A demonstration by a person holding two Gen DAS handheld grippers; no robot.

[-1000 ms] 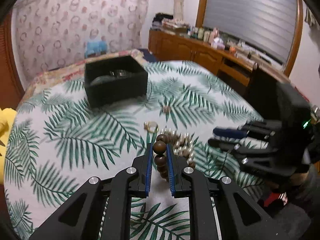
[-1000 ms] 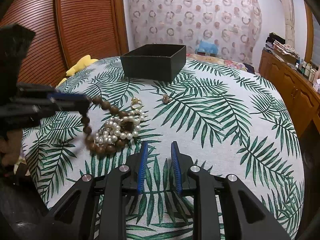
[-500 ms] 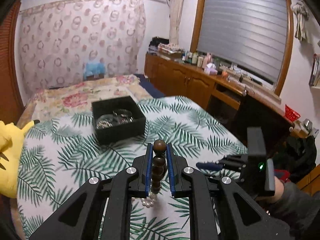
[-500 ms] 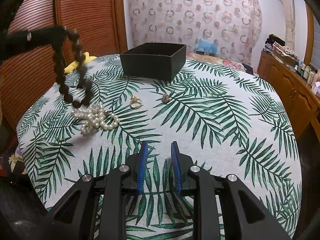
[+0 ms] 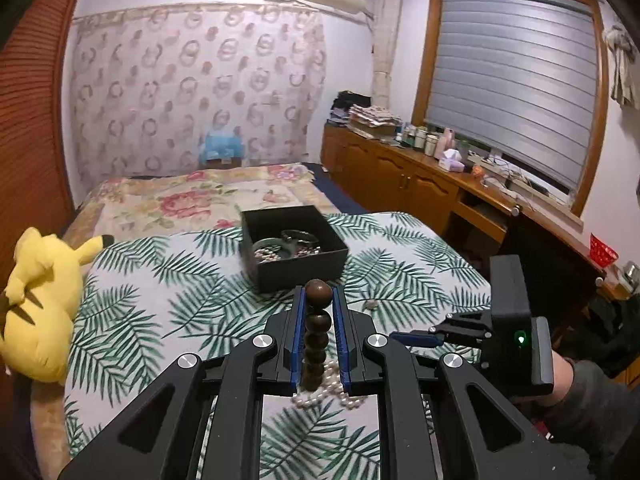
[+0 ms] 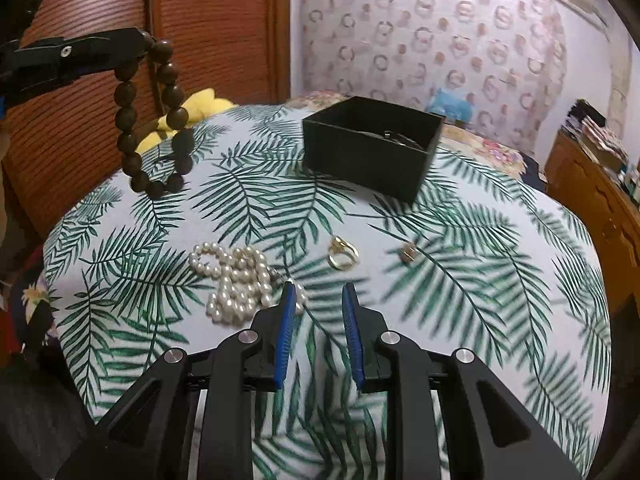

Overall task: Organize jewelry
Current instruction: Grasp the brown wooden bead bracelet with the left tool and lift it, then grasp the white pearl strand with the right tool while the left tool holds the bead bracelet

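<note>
My left gripper (image 5: 318, 300) is shut on a brown wooden bead bracelet (image 5: 317, 326) and holds it high above the table; in the right wrist view the bracelet (image 6: 154, 120) hangs from that gripper (image 6: 144, 46) at the upper left. A black jewelry box (image 5: 292, 246) with several pieces inside sits at the table's far side; it also shows in the right wrist view (image 6: 372, 148). A pearl necklace (image 6: 236, 280), a gold ring (image 6: 343, 255) and a small gold piece (image 6: 408, 253) lie on the leaf-print cloth. My right gripper (image 6: 319, 304) is open and empty, low over the cloth beside the pearls.
The round table (image 6: 500, 280) has a palm-leaf cloth. A yellow plush toy (image 5: 36, 304) lies at its left edge. A bed (image 5: 192, 196) stands behind the table. A wooden sideboard (image 5: 420, 176) with clutter runs along the right wall.
My left gripper has lifted the bead bracelet off the pearls and up high, toward the box. My right gripper has moved forward toward the pearls and ring.
</note>
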